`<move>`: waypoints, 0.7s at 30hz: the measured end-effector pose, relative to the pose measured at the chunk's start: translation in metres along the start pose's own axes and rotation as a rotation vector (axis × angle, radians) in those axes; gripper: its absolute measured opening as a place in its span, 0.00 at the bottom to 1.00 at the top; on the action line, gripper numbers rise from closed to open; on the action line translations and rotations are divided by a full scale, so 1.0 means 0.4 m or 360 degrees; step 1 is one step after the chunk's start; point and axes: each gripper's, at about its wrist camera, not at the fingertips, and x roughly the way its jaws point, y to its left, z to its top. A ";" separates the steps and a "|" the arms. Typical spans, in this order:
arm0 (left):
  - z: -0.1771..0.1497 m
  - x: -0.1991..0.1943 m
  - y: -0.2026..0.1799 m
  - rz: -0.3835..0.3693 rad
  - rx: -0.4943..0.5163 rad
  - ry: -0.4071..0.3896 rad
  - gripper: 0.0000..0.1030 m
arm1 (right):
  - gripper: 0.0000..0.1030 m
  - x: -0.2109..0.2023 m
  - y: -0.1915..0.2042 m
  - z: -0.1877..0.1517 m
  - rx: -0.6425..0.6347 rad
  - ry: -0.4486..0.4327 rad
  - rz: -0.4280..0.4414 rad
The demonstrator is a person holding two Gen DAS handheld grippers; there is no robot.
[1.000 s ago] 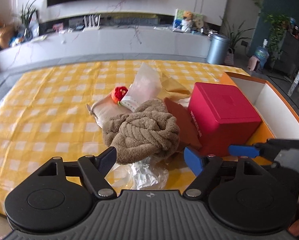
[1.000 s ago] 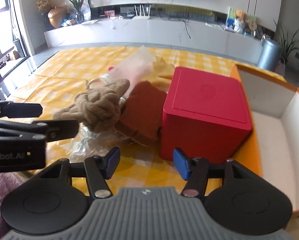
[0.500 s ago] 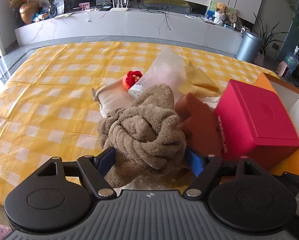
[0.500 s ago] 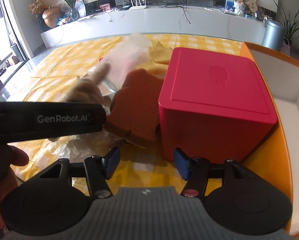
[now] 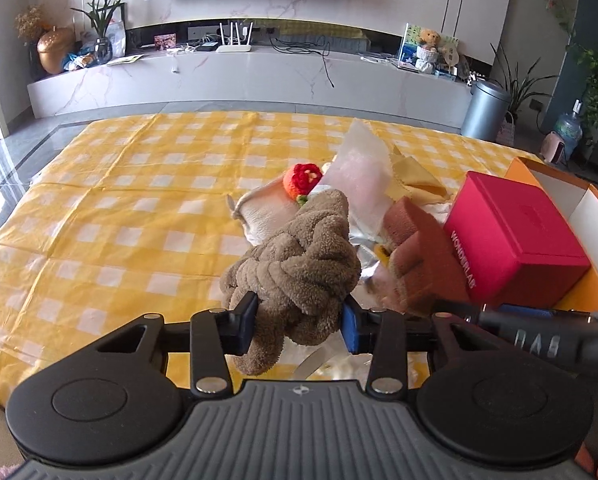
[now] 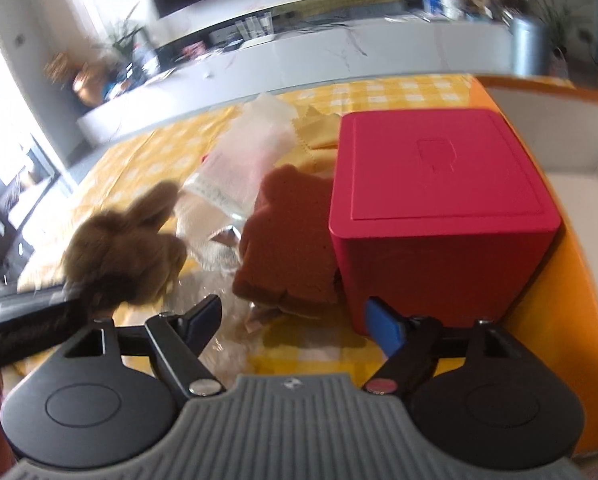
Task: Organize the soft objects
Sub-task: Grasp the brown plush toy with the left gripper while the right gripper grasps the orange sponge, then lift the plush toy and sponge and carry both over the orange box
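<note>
Brown fleecy knotted plush (image 5: pixel 295 268) sits dead centre between the closing left gripper (image 5: pixel 297 326) pads, pressed both sides, over the yellow checked tablecloth (image 5: pixel 131 208); right gripper (image 6: pixel 295 320) opening, empty, nearer the red box (image 6: pixel 439 208).

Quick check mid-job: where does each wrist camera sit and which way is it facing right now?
Left wrist: behind the left gripper, angled down across the table; jaws closing on the brown plush knot; right gripper's finger at the right edge.
Right wrist: behind the right gripper, aimed down at the red box and sponge; jaws opening, nothing between them; left gripper's arm at the left edge.
Shared: knot, sponge, red box, orange tray, TV wall.
</note>
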 end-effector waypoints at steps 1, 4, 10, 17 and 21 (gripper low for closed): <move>-0.004 0.005 0.005 0.0011 -0.0008 0.0012 0.46 | 0.76 0.006 -0.001 0.002 0.0070 -0.0008 0.0009; -0.010 0.015 0.023 -0.0022 -0.0046 0.0034 0.46 | 0.77 0.026 0.005 0.002 0.0207 -0.0035 0.0000; -0.013 0.018 0.030 -0.0074 -0.0038 0.0002 0.46 | 0.70 0.067 0.019 -0.004 0.0401 -0.0026 -0.0040; -0.017 0.017 0.043 -0.0081 -0.0045 -0.0009 0.46 | 0.43 0.058 0.054 -0.005 0.0337 -0.0113 -0.0041; -0.013 -0.007 0.044 -0.0067 -0.0042 -0.0059 0.44 | 0.10 0.040 0.055 -0.009 0.0287 -0.0112 -0.0021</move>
